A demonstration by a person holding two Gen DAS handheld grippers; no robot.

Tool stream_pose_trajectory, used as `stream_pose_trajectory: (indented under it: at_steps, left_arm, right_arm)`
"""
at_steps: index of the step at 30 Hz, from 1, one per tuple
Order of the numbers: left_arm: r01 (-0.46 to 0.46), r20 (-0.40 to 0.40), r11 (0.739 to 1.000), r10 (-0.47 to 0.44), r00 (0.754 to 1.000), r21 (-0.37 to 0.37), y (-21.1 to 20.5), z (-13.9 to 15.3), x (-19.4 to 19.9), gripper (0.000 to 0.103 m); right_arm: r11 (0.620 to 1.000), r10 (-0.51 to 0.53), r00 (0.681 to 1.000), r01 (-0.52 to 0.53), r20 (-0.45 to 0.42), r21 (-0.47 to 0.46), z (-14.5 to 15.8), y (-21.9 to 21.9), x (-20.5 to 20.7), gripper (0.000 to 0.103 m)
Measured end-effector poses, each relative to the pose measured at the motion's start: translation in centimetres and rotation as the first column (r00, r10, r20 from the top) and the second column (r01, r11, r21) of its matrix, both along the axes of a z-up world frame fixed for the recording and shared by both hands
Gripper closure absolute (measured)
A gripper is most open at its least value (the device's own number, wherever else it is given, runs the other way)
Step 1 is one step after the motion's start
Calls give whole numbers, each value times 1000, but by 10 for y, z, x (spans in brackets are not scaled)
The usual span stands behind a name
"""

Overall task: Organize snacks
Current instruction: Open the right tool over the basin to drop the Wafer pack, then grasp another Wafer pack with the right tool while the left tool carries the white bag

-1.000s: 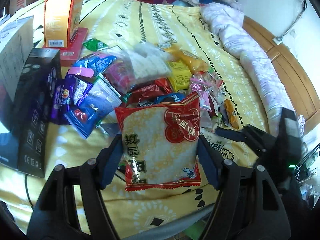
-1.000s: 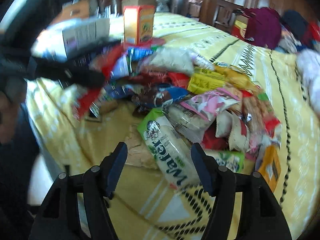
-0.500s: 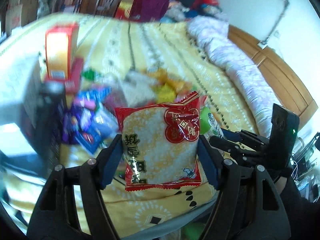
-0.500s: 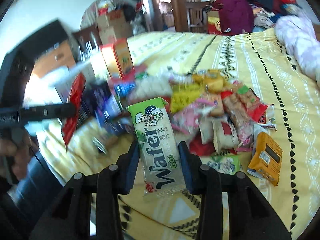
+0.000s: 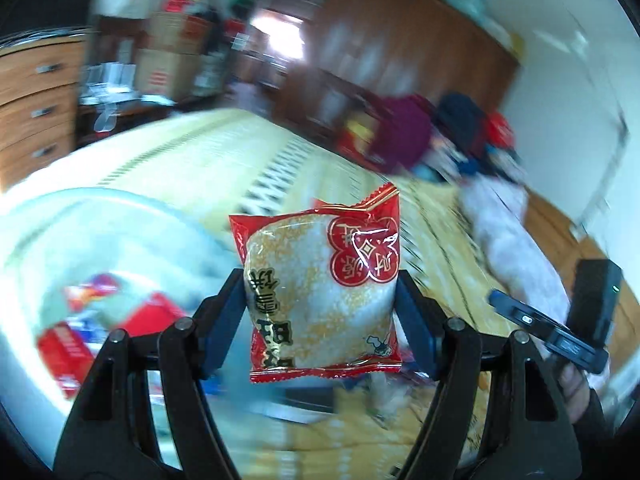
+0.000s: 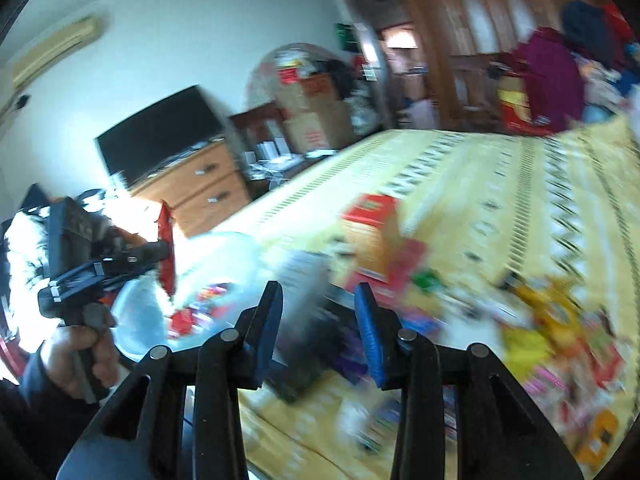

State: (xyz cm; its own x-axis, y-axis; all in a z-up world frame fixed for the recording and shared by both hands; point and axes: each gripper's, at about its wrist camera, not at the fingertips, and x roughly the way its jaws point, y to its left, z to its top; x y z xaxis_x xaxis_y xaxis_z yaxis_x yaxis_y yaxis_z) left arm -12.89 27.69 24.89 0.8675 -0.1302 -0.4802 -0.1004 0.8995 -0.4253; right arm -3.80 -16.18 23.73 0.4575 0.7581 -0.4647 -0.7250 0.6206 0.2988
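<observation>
Your left gripper [image 5: 320, 280] clasped a red-and-gold crinkly snack packet [image 5: 316, 320].
Your right gripper [image 6: 318, 294] was clenched empty; a blurred clear plastic tub [image 6: 224, 256] lay lower left, loose colourful snack wrappers [image 6: 540, 320] lower right.

I see the plastic bag [image 6: 224, 256] at the left edge of the bed [image 6: 480, 184], boxes [image 6: 372, 220] just right of it, and the snack pile [image 6: 552, 332] further right.

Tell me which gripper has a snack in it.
The left gripper: its pads clamp the red-and-gold packet. Nothing shows between the right gripper's fingers.
</observation>
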Motion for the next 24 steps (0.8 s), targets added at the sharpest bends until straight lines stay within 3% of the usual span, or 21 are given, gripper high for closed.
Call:
stream_pose_trajectory:
  at_steps: [3, 5, 7, 9, 11, 12, 14, 16, 19, 22, 23, 24]
  left_arm:
    - [-88, -30, 995, 87, 996, -54, 43, -13, -11, 29]
    - [-110, -40, 990, 107, 993, -85, 59, -22, -20, 29]
    - [-110, -34, 987, 106, 994, -114, 66, -28, -27, 29]
    - [-96, -35, 988, 92, 995, -121, 64, -33, -28, 29]
    - [-76, -29, 987, 73, 997, -145, 64, -37, -22, 29]
    - [-68, -26, 986, 65, 998, -152, 64, -38, -20, 29]
    - [-49, -24, 985, 45, 999, -168, 71, -39, -22, 29]
    - [-37, -25, 984, 33, 999, -176, 72, -43, -20, 29]
    - [-39, -30, 981, 34, 999, -189, 78, -46, -22, 29]
    - [-42, -38, 980, 35, 999, -196, 80, -49, -26, 29]
    - [-42, -42, 980, 35, 999, -196, 81, -50, -26, 29]
    - [-40, -46, 979, 32, 998, -199, 80, -51, -25, 29]
  right_arm:
    - [996, 81, 996, -79, 42, -38, 12, 58, -5, 63]
    - [988, 142, 990, -143, -10, -66, 8, 90, -2, 63]
    - [985, 130, 992, -129, 2, -117, 0, 102, -6, 55]
    - [987, 80, 996, -84, -32, -140, -18, 95, -1, 41]
    - [984, -58, 994, 41, -96, -172, -49, 71, 9, 39]
    - [978, -136, 977, 106, -162, -182, -70, 58, 13, 37]
    - [966, -225, 925, 172, -307, -191, -112, 39, 17, 37]
    - [955, -255, 891, 170, -375, -245, -152, 43, 8, 37]
    - [942, -263, 879, 146, -397, -301, -187, 62, 2, 37]
    - [923, -289, 878, 149, -382, -355, -203, 74, 14, 39]
    - [919, -296, 874, 150, -386, -364, -207, 75, 19, 42]
    - [916, -300, 870, 148, -391, -372, -213, 75, 24, 56]
